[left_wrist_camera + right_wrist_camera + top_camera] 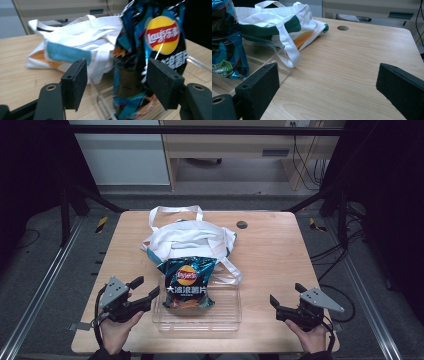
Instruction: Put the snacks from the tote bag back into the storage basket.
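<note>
High view, layout: on the desk a bag of crisps lies in a clear plastic tray, its upper end leaning toward a white cloth bag that lies just behind the tray.
High view, tongs: the left tongs are spread and sit just beside the tray's left edge, pointing at the crisps; the right tongs are spread too, well apart from the tray on bare wood.
High view, progress: nothing is gripped; judging by the reach, the pick-up of the crisps has not yet begun, and whatever follows, likely a move toward the cloth bag, is all left to do.
Left gripper view, tongs: both black pads stand wide apart with the bag of crisps between and beyond them, not touching either.
Left gripper view, extra detail: the crisps' red and yellow logo, the tray wall in front of the packet, and a blue and orange print on the cloth bag.
Right gripper view, tongs: pads spread over bare desk, holding nothing.
Right gripper view, extra detail: a strap of the cloth bag drooping over the tray's far corner, green trim on the cloth, and the crisps at the left edge.
</note>
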